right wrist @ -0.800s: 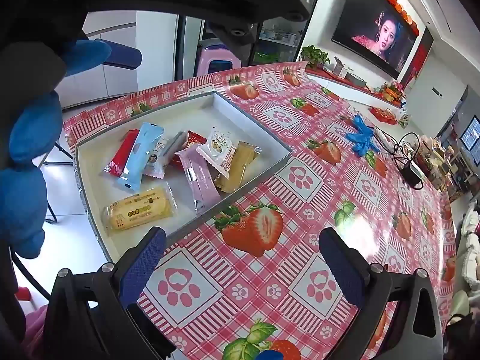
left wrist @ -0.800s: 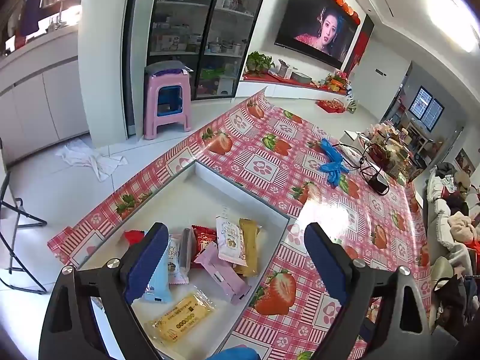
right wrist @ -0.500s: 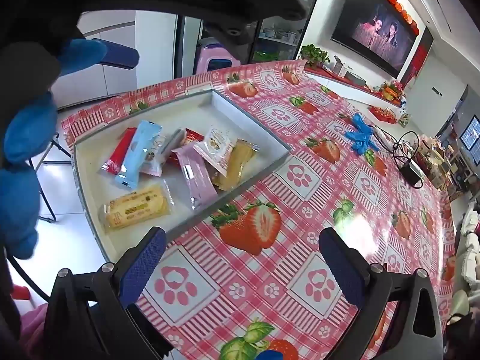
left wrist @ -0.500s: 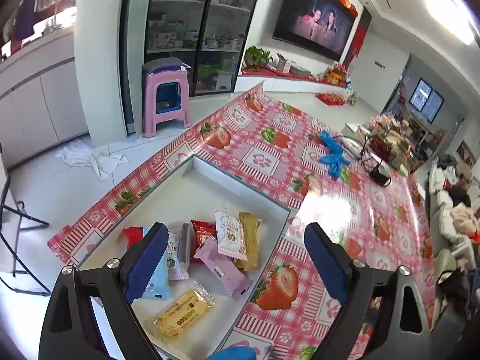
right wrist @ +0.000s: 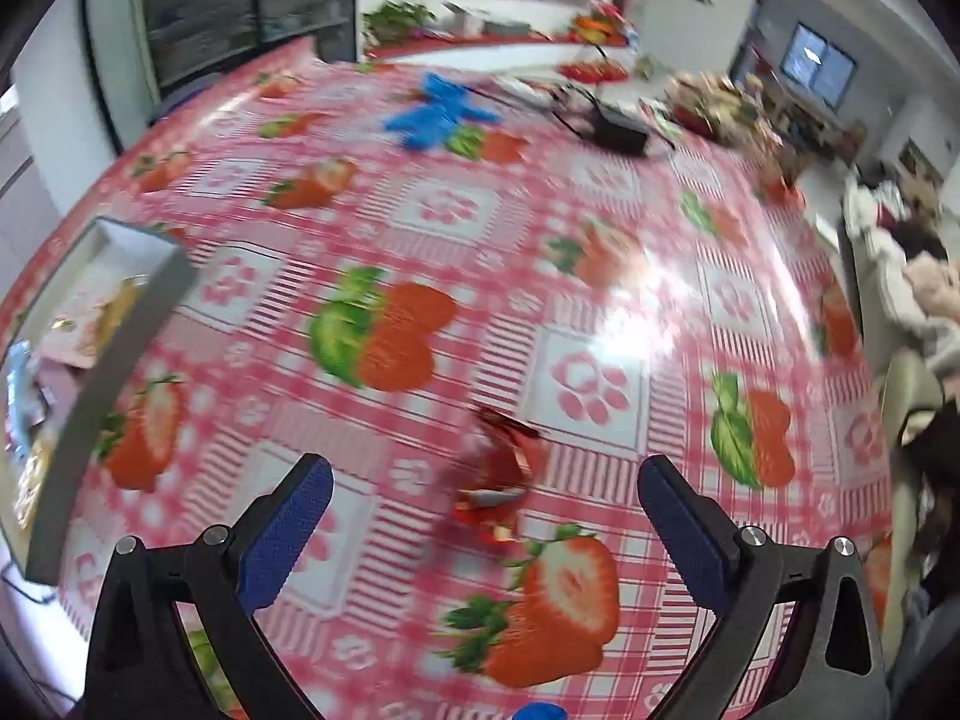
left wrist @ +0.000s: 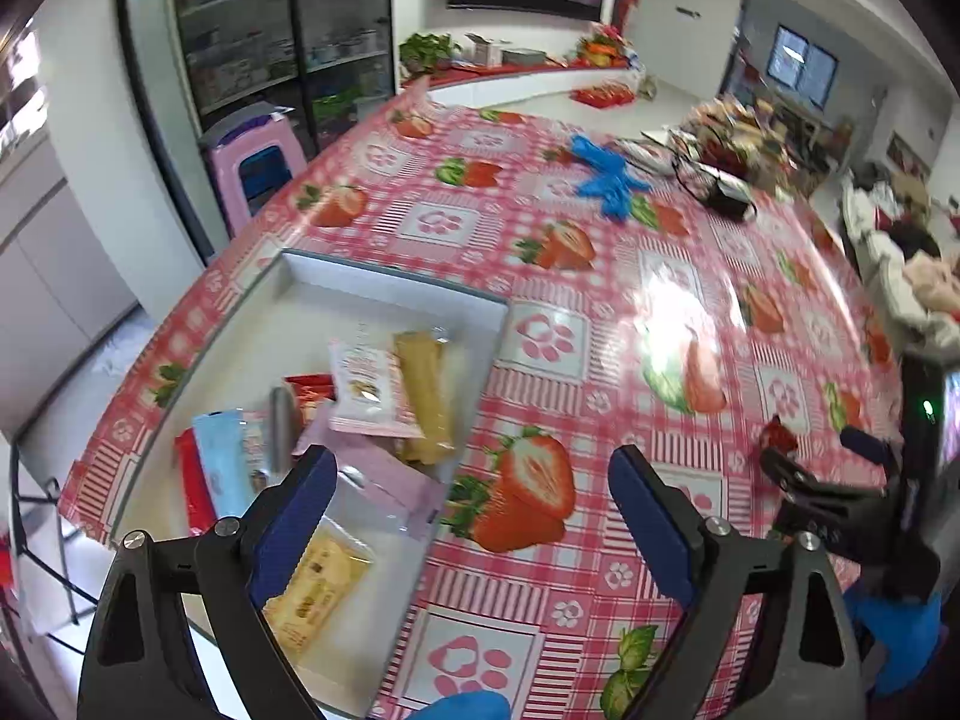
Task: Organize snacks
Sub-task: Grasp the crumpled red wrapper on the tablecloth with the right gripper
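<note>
1 red snack [right wrist: 495, 474] loose on surface [right wrist: 600, 276] | right gripper [right wrist: 480, 516] jaws wide, empty | left gripper [left wrist: 474, 510] same | next: close on it, carry to tray [left wrist: 390, 291]

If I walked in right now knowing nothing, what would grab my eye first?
Probably the loud strawberry tablecloth covering the whole table. Next, the white tray at its left edge, piled with wrapped snacks. Then a lone shiny red wrapper lying on the cloth, right in front of the open right tongs.
</note>
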Available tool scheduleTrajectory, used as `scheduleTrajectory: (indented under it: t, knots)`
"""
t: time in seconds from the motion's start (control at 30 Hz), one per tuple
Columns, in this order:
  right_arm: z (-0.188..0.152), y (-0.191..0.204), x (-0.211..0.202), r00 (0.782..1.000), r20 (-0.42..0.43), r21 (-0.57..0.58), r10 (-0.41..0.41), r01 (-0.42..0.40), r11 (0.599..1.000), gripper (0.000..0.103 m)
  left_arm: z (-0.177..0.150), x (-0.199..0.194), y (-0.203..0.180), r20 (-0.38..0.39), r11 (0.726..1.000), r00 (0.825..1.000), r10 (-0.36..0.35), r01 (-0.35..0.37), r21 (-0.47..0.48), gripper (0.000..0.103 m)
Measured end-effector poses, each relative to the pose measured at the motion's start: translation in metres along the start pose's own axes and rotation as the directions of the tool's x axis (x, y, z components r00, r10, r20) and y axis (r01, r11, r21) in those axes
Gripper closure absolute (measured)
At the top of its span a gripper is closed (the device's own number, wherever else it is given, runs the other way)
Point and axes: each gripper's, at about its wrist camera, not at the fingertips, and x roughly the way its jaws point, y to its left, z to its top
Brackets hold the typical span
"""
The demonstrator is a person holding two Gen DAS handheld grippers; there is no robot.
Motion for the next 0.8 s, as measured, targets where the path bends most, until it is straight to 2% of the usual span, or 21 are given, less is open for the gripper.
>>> scheduleTrajectory:
  t: [0.23, 0.37, 0.43, 0.53, 0.67, 0.8]
  knots:
    - [-0.003, -0.011, 0.033, 0.999, -0.038, 0.015, 0.014, -0.014, 1.0, 0.001, -0.005, 0.023, -0.037, -0.051, 0.997, 0.999, 0.002, 0.002, 0.08, 0.009]
    - [-0.004, -0.036, 0.052, 0.998, -0.054, 0.039, -0.04, 0.042, 0.998, 0.001, -0.006, 0.043, -0.064, -0.092, 0.993, 0.996, -0.002, 0.013, 0.117, 0.009]
    - [-0.006, -0.059, 0.059, 0.996, -0.067, 0.091, -0.062, 0.068, 0.994, 0.001, -0.005, 0.055, -0.077, -0.113, 0.992, 0.994, -0.003, 0.017, 0.127, 0.009]
    - [-0.018, -0.095, 0.053, 0.998, -0.051, 0.185, -0.023, 0.032, 0.982, 0.001, -0.004, 0.078, -0.099, -0.137, 0.989, 0.991, 0.004, 0.016, 0.145, 0.009]
    - [-0.041, -0.12, 0.04, 0.998, -0.046, 0.217, -0.035, 0.045, 0.975, 0.001, -0.004, 0.111, -0.137, -0.171, 0.986, 0.985, -0.009, 0.037, 0.165, 0.009]
    - [-0.061, -0.134, 0.025, 1.0, -0.01, 0.241, -0.016, 0.017, 0.97, 0.001, -0.016, 0.129, -0.172, -0.148, 0.976, 0.989, -0.025, 0.056, 0.21, 0.008]
